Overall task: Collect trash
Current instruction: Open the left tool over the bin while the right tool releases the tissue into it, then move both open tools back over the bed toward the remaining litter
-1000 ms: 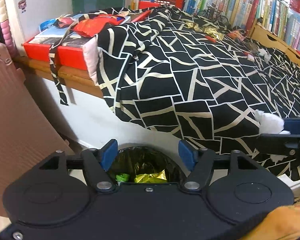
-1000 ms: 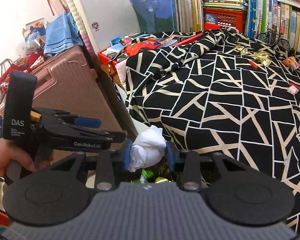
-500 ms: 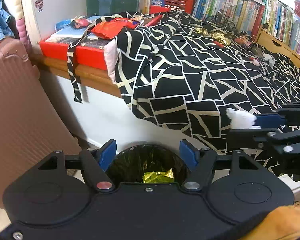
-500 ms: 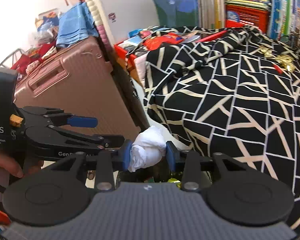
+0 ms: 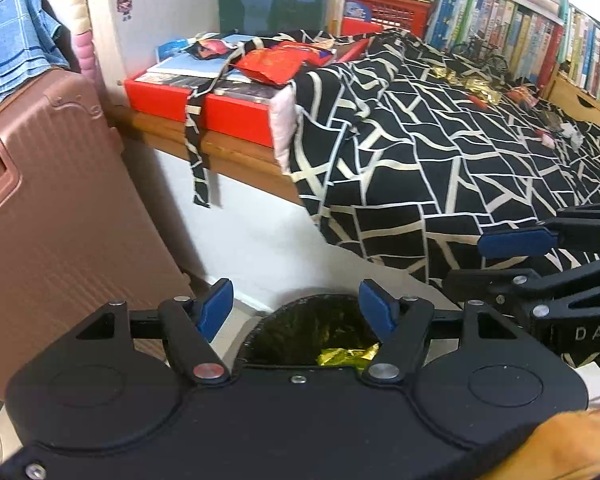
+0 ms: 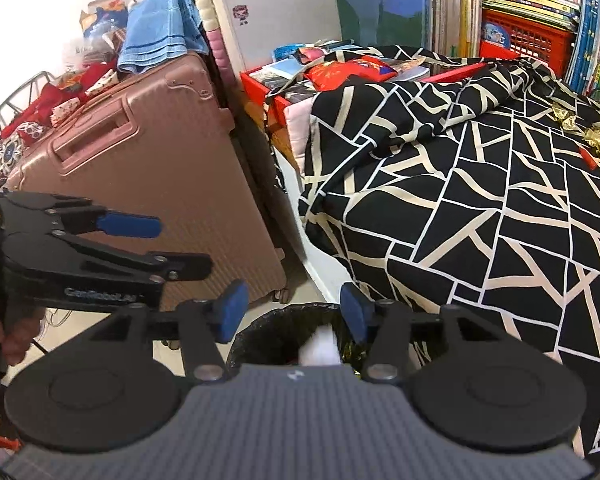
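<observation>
While both sit above the black-lined bin (image 6: 260, 330), right gripper (image 6: 292, 310): jaws spread, empty; white tissue wad (image 6: 320, 346) inside bin. Left gripper (image 5: 296, 304): jaws spread, empty; gold wrapper (image 5: 346, 356) in bin.

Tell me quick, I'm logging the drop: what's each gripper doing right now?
Left gripper: open, holding nothing, above the bin.
Right gripper: open, empty; white tissue wad sits below it in the bin.
</observation>
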{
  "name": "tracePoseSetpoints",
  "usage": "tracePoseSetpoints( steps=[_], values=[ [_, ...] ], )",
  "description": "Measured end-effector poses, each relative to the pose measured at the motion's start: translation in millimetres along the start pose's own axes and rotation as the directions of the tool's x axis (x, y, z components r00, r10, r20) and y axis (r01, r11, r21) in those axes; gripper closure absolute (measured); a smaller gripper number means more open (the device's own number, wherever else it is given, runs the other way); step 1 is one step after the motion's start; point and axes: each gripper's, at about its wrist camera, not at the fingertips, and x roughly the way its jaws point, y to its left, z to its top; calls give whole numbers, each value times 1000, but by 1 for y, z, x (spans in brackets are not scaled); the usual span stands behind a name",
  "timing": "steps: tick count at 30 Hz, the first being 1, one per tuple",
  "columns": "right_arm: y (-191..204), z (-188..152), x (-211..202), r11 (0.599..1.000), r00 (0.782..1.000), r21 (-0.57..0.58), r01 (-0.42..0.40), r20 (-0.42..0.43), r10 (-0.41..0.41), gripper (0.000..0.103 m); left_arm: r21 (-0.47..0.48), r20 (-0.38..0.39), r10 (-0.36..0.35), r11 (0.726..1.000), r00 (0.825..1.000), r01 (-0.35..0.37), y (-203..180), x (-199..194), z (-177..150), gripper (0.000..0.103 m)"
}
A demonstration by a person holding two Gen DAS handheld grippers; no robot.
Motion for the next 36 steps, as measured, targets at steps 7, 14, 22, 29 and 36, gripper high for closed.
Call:
tracePoseSetpoints(
  steps=[7, 14, 22, 29, 36],
  values=[
    [-9, 1, -1, 999, 1000, 42, 0, 9, 0, 34, -13, 12, 26, 1000, 1000, -26, 5, -7, 3, 36],
    [-16, 6, -16, 998, 999, 66, 10, 47, -13, 27, 50, 62, -1, 999, 998, -2, -13, -24, 14, 36],
    [-26, 21, -56, 997, 990, 77, 5, 143, -16, 26, 132, 137, -82, 989, 987, 64, -43, -55, 42, 35],
    [-45, 48, -104, 989, 969, 149, -16, 246, -21, 25, 281, 236, -138, 957, 962, 69, -82, -87, 77, 36],
    [-65, 80, -156, 990, 939, 134, 48, 331, -91, 22, 324, 306, -216, 939, 927, 112, -116, -114, 122, 36]
  ],
)
